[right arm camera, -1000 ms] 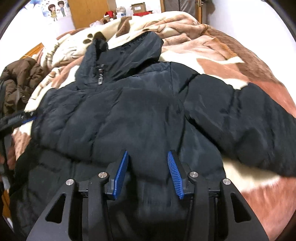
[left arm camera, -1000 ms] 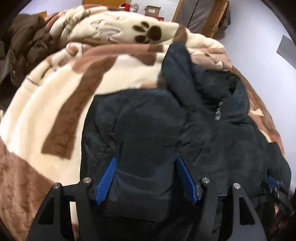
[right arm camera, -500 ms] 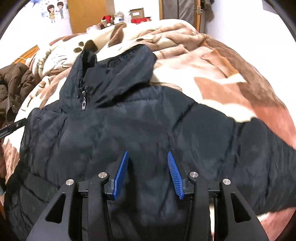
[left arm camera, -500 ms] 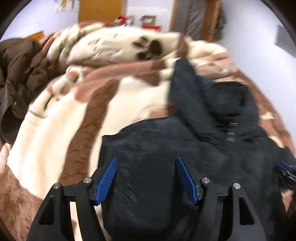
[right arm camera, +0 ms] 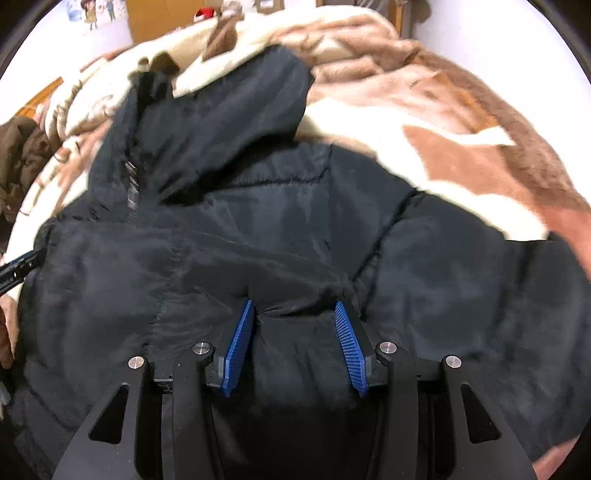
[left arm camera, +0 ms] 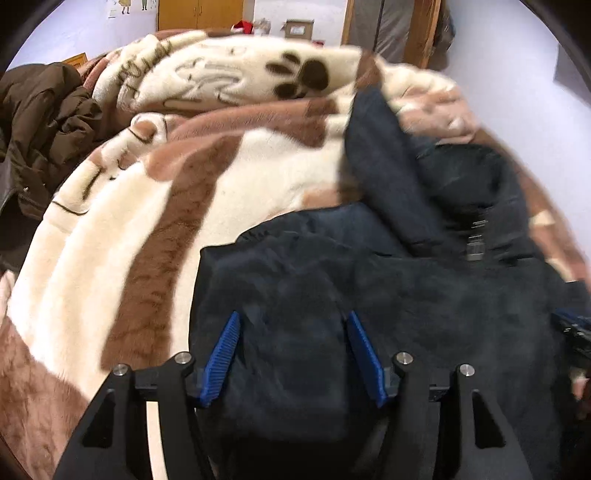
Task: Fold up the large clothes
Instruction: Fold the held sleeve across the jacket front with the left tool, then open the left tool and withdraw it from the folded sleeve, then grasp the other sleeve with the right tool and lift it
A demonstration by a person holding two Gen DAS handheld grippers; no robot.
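Observation:
A black puffer jacket (left arm camera: 424, 295) lies face up on a cream and brown blanket (left arm camera: 110, 258), with its hood (left arm camera: 388, 177) at the far end and its zipper pull (left arm camera: 474, 247) showing. My left gripper (left arm camera: 292, 317) is at the jacket's left side. Its jaws are closing on a thick fold of fabric that fills the gap between the blue pads. My right gripper (right arm camera: 293, 304) is shut on a puckered bunch of the jacket (right arm camera: 221, 240) near the right armpit seam. The right sleeve (right arm camera: 517, 295) stretches out to the right.
A brown coat (left arm camera: 40, 129) is heaped at the bed's left edge. Light walls lie beyond the blanket's (right arm camera: 461, 155) right side. Wooden cupboards and a cardboard box (left arm camera: 297, 27) stand behind the bed. The other gripper's tip shows at the view edges (left arm camera: 570, 325) (right arm camera: 18, 269).
In the left view the jacket's edge has slid right across the blanket and the blue pads stand a little closer together. In the right view the jacket fills more of the frame.

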